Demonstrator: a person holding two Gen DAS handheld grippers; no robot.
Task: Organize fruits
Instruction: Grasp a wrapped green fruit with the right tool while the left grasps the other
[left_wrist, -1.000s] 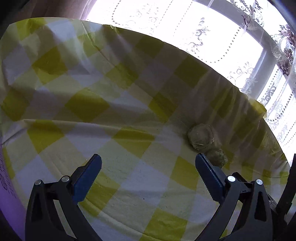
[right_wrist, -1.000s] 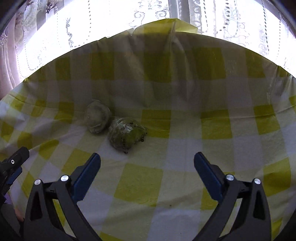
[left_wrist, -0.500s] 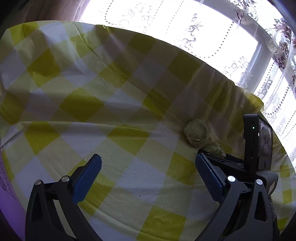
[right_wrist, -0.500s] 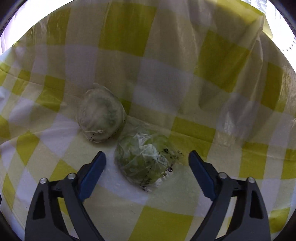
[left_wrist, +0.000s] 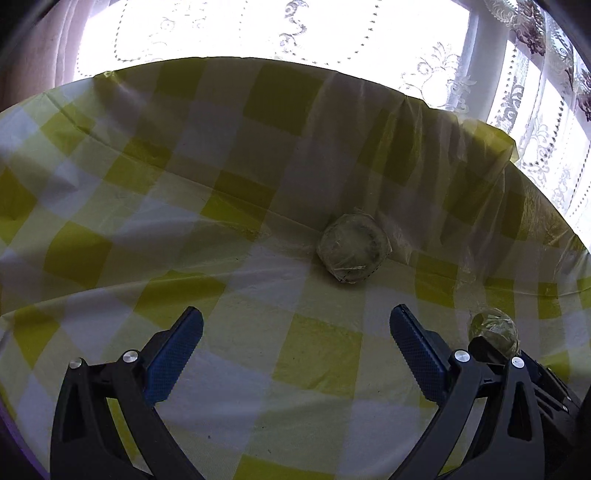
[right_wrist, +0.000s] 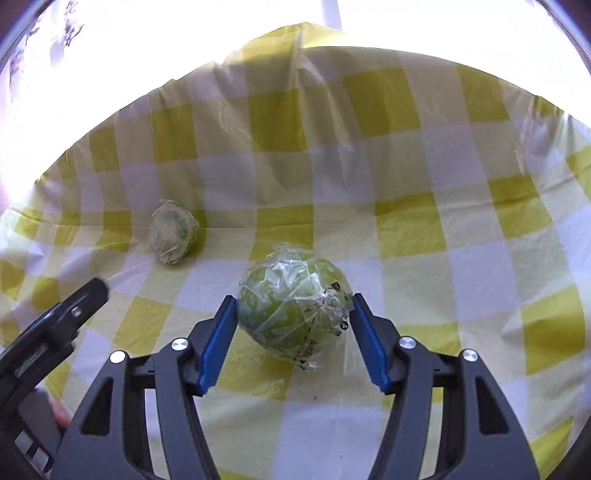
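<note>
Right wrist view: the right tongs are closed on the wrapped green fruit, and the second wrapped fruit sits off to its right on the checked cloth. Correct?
Not quite. In the right wrist view the second wrapped fruit lies to the left, not the right. The rest holds: the right tongs grip the wrapped green fruit, over the checked cloth.

A yellow-and-white checked tablecloth (left_wrist: 229, 376) lies below bright lace curtains (left_wrist: 280, 29)

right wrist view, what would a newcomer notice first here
The plastic-wrapped green fruit sits front and centre, clamped between the right gripper's blue pads, above the yellow-and-white checked tablecloth. A second, paler wrapped fruit lies on the cloth to its far left, near the left gripper, which hangs open and empty.
</note>
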